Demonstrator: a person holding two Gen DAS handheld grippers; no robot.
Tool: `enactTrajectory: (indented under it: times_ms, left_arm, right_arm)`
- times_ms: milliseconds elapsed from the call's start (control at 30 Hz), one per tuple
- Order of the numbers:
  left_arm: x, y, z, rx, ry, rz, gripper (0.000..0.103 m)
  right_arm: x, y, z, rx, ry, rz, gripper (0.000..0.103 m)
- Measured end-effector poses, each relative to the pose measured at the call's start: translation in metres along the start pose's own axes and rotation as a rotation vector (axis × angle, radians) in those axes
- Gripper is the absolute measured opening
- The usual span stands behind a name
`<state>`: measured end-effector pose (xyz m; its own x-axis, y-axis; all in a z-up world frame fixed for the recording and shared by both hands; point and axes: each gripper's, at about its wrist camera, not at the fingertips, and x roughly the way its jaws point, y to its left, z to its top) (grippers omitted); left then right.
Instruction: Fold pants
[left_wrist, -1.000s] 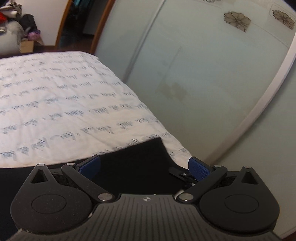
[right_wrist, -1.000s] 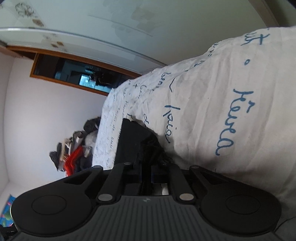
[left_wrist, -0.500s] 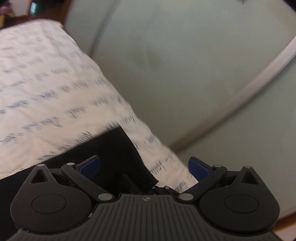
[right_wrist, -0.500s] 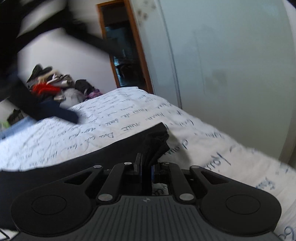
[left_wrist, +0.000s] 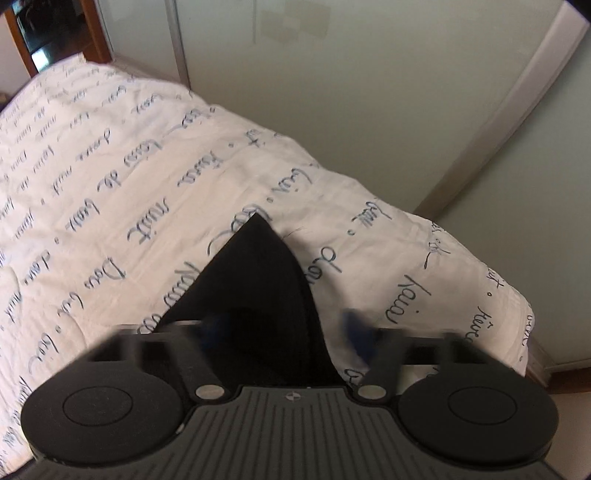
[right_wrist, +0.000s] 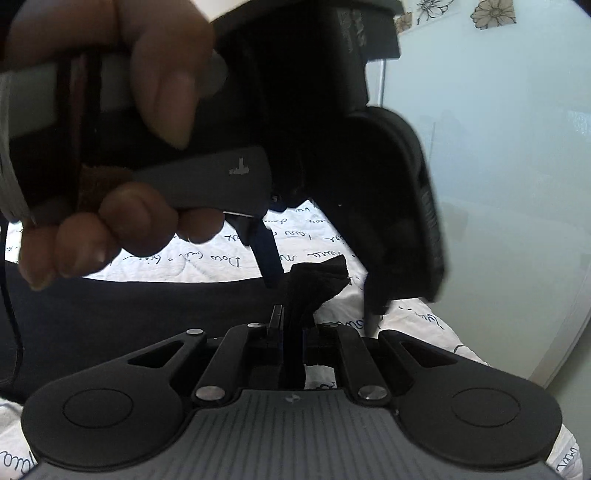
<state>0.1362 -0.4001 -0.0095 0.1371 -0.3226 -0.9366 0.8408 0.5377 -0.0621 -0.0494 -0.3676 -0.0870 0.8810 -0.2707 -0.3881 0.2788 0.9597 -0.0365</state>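
**Two grippers over one corner of black pants at the bed's edge**

Two edges bounded the work: the bedspread (left_wrist: 92, 206), white with blue script, dropped off along its right side just beside a pale sliding wardrobe door (left_wrist: 406, 92), with only a narrow strip of floor visible at the lower right. To the left the bedspread ran on wide and bare toward a dark doorway (left_wrist: 33, 40).

The pants (left_wrist: 258, 295) lay on the bedspread near that edge, one corner rising to a point between the left gripper's fingers. The left gripper (left_wrist: 284, 328) stood released, its blue-padded fingers (left_wrist: 356, 332) blurred and spread well apart on either side of the cloth.

In the right wrist view, the right gripper (right_wrist: 291, 332) was clenched on a bunched fold of the pants, the crumpled tip sticking up past its fingertips. Above it the person's left hand (right_wrist: 122, 177) gripped the other tool's handle, close overhead.
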Motion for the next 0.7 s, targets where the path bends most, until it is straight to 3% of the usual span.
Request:
enactTrajectory:
  times_ms: [67, 167, 367, 567, 700]
  left_arm:
    - [-0.002, 0.011, -0.004, -0.047, -0.015, 0.006, 0.017]
    - [-0.012, 0.029, -0.016, -0.110, -0.072, -0.021, 0.010]
    - [-0.050, 0.071, -0.059, -0.271, -0.186, -0.119, 0.009]
    - [-0.119, 0.139, -0.138, -0.481, -0.328, -0.105, 0.009]
    - [-0.160, 0.195, -0.210, -0.618, -0.397, 0.002, 0.008]
  right_arm:
    - [-0.001, -0.001, 0.000, -0.005, 0.006, 0.001, 0.008]
    - [-0.002, -0.002, 0.001, -0.004, 0.012, 0.007, 0.008]
    - [-0.017, 0.003, 0.009, 0.005, -0.009, 0.059, 0.008]
    - [-0.041, 0.052, 0.030, -0.061, -0.052, 0.236, 0.008]
    - [-0.043, 0.109, 0.037, -0.130, -0.031, 0.403, 0.008]
